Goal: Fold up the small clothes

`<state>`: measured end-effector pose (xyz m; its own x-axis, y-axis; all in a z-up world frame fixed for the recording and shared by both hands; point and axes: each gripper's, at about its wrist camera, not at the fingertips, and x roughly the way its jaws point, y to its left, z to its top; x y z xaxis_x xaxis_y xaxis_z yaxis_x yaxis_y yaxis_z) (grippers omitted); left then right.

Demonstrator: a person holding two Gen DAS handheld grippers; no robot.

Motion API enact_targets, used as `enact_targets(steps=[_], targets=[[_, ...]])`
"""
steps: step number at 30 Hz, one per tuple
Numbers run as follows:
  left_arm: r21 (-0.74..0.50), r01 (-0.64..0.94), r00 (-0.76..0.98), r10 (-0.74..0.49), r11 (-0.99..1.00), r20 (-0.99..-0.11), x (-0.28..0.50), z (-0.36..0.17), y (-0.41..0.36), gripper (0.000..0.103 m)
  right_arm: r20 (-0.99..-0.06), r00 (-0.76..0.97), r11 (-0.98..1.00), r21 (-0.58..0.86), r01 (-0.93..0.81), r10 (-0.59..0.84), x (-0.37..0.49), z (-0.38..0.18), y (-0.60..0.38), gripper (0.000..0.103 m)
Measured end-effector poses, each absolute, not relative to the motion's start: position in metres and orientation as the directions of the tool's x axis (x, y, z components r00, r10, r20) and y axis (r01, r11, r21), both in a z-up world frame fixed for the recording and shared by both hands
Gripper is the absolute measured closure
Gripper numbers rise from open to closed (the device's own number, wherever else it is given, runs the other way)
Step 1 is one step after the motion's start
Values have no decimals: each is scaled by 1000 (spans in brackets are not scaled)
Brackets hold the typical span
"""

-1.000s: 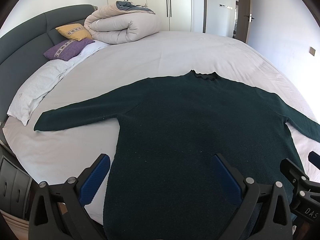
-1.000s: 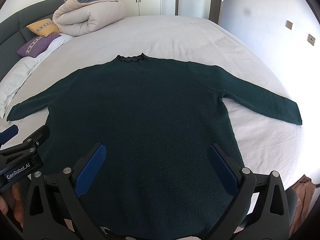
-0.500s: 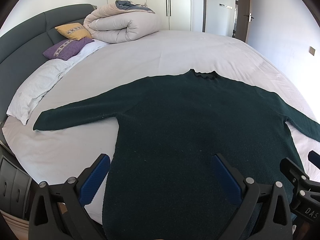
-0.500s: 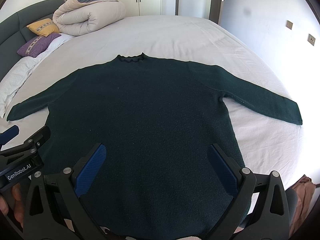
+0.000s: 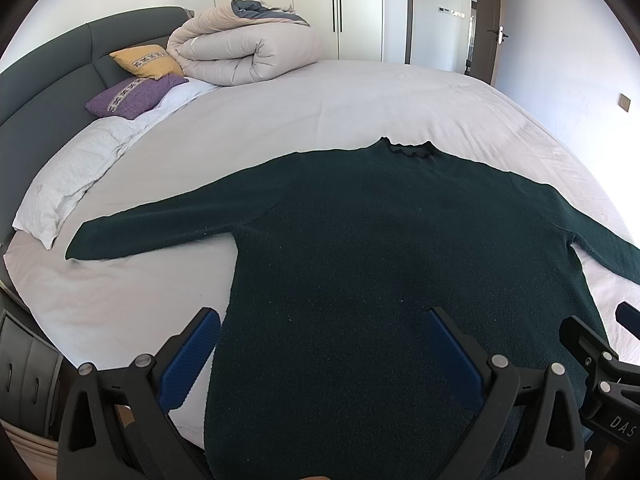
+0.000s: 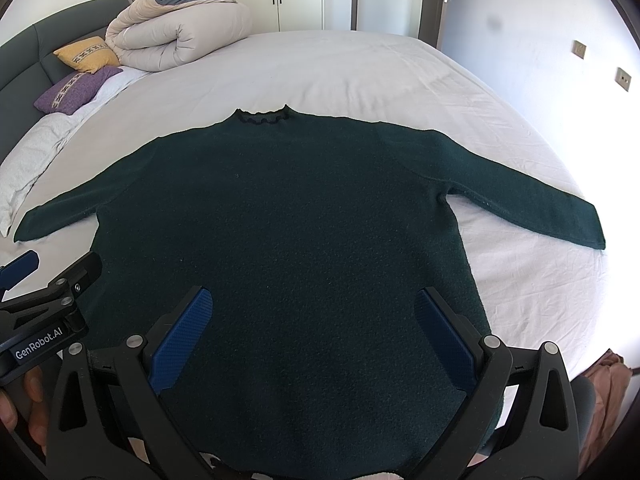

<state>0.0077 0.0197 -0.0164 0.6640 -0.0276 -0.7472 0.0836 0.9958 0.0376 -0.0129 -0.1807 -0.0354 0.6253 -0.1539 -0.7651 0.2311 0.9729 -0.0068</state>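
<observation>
A dark green sweater (image 5: 380,264) lies flat on the white bed (image 5: 320,112), sleeves spread out to both sides and its frilled collar pointing toward the far wardrobe (image 5: 312,4). The left gripper (image 5: 320,356) hovers over the sweater's lower left part, jaws wide apart and holding nothing. The right gripper (image 6: 312,336) hangs over the hem area beside it, likewise spread wide and empty. A rolled duvet (image 5: 244,52) and two cushions sit by the headboard (image 5: 52,80).
</observation>
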Motion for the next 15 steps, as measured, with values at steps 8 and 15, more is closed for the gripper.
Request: enact_targets(steps=[8,15], targets=[[37,83,662,-27,996,-749,7,-19,20,0,-766,624,973,-6,232,-153,-14,-37,-179,0],[36,82,664,-27,996,-748,8,-19,20,0,-767,623,973,-8,231,-154,-14,-38,-177,0]])
